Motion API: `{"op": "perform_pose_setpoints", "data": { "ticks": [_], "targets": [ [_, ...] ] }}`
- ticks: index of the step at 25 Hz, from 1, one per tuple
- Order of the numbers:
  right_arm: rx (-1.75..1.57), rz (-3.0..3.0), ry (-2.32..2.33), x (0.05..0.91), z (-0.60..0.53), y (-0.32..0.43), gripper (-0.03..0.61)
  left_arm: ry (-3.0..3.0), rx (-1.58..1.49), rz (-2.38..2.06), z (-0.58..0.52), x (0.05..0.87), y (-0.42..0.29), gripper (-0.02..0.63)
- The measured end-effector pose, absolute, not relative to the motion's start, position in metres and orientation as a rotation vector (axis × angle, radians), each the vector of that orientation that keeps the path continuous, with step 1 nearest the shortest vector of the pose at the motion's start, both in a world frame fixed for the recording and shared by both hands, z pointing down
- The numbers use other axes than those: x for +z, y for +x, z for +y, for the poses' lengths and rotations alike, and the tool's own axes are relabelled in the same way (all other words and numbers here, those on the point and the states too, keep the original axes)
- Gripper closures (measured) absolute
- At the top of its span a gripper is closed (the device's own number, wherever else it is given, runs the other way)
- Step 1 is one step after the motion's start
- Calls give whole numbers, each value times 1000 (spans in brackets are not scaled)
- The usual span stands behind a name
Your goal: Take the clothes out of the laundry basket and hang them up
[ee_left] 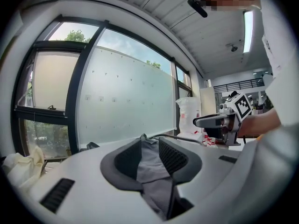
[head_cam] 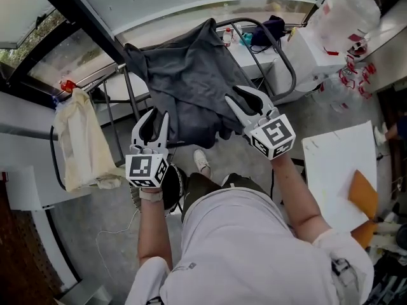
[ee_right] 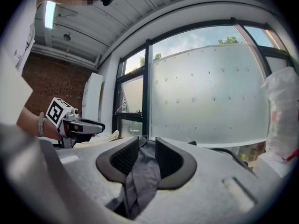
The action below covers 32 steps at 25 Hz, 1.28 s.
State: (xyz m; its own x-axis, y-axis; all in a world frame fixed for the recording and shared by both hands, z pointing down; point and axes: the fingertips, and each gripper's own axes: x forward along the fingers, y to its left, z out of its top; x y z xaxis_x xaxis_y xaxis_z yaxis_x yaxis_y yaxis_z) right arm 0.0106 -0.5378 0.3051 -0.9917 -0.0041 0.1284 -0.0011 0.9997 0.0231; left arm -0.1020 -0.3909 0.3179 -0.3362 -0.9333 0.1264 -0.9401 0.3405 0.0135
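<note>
Dark grey garment (head_cam: 191,88) held up and spread between two grippers, far of the torso, in front of the frosted window (ee_left: 126,97).

Left gripper (head_cam: 154,117): jaws closed on a fold of the grey cloth, fabric pinched between the ribbed pads and trailing down toward the camera. Right gripper (head_cam: 245,98): same, jaws clamped on the opposite edge, cloth bunched in the gap.

Two separate pinch points, probably to keep the piece opened flat and off the floor, ready to drape over a rail. Both grippers pointing roughly level, side by side, near each other.

Curved dark tube of a drying rack (head_cam: 289,68) just behind and right of the garment, part of the cloth overlapping it. Cream cloth (head_cam: 79,145) already hanging at left, apart from the grey piece. White plastic bag (head_cam: 346,8) far right, white board (head_cam: 334,170) near right.

Open room mainly straight ahead over the rack; tight on the left beside the cream cloth. Snag risk at the tube's bend. Basket not clearly made out.
</note>
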Motion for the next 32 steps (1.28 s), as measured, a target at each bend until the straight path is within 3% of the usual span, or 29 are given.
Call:
{"op": "perform_pose_setpoints", "data": {
  "ticks": [14,32],
  "targets": [
    [-19,-3054,-17,321,-492,61,463,1874,81,-2441,-383,315,-33,500],
    [100,-3064,17,328,-491,98,479,1919,63,-2359,-400,323,6,499]
  ]
}}
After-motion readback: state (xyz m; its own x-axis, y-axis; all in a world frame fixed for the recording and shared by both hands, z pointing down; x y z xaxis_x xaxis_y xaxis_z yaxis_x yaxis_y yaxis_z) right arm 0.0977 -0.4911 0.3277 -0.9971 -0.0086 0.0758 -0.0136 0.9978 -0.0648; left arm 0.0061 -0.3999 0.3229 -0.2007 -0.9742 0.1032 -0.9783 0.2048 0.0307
